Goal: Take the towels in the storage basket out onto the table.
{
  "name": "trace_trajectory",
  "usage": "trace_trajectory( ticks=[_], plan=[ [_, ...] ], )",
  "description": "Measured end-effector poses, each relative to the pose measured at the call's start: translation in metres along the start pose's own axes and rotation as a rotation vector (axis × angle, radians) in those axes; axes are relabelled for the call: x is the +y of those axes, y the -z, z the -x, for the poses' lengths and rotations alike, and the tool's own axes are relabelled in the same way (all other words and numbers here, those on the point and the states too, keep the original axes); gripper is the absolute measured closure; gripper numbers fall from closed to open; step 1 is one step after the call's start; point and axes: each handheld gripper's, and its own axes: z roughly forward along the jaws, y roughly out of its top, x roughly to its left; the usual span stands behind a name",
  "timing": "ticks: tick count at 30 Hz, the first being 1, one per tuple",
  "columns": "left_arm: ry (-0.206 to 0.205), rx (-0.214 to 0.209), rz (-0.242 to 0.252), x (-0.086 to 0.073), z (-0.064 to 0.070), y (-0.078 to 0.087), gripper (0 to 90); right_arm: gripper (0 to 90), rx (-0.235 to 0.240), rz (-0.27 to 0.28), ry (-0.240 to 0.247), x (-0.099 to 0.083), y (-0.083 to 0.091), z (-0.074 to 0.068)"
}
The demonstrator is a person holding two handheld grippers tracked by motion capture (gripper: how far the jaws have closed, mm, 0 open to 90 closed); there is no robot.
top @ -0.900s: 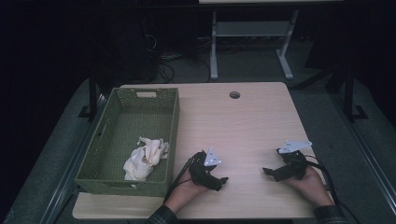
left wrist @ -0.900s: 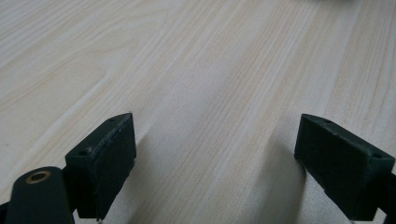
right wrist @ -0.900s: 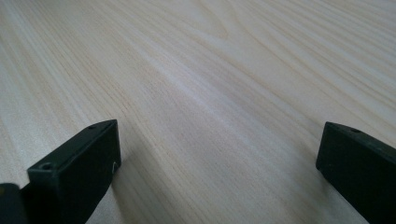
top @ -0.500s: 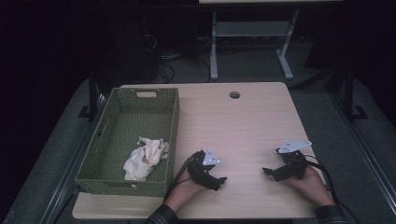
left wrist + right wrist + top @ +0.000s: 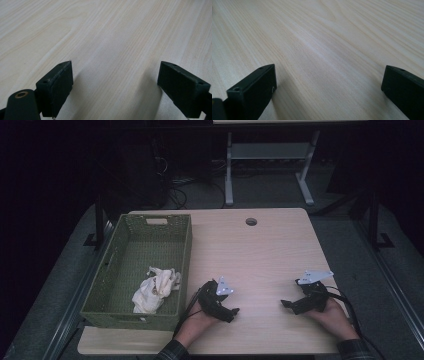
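A green woven basket point(image 5: 131, 265) sat on the left side of the light wooden table point(image 5: 265, 250). Inside it, near the front end, lay one crumpled white cloth point(image 5: 155, 288) (all bunched up, with its folds too small to make out). The rest of the basket floor was bare weave. The left gripper point(image 5: 234, 311) rested low on the table just to the right of the basket's front corner, held by the person's left hand point(image 5: 194, 326). It was near the cloth, but the basket wall stood between them, and it did not touch the cloth or the basket. In the left gripper view its two black jaws stood wide apart, with only plain wood between them, so the left gripper point(image 5: 113, 90) held nothing. The right gripper point(image 5: 285, 304) lay farther to the right, well apart from the basket, in the person's right hand point(image 5: 334, 314). In the right gripper view its jaws were also spread wide over bare wood, and the right gripper point(image 5: 329, 92) gripped nothing at all. Both grippers pointed toward each other across the open middle of the table. A small round hole point(image 5: 251, 221) showed in the table top near its far edge.
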Motion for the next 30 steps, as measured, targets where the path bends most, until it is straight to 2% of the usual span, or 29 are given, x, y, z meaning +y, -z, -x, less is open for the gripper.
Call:
trace_trajectory(
  ticks=[9,15,18,30],
  plan=[
    [0.037,0.011,0.036,0.007,-0.003,0.011,12.5,0.0,0.001,-0.001,0.006,0.000,0.000,0.000],
    [0.019,0.012,0.040,0.014,0.000,0.016,12.5,0.0,0.005,0.004,0.011,0.000,0.000,-0.001],
    [0.034,0.005,0.051,0.016,-0.001,0.019,12.8,0.0,0.006,0.004,0.013,0.000,0.000,-0.001],
    [0.038,0.023,0.053,0.021,-0.003,0.026,12.8,0.0,0.007,0.004,0.018,-0.001,0.000,-0.001]
  ],
)
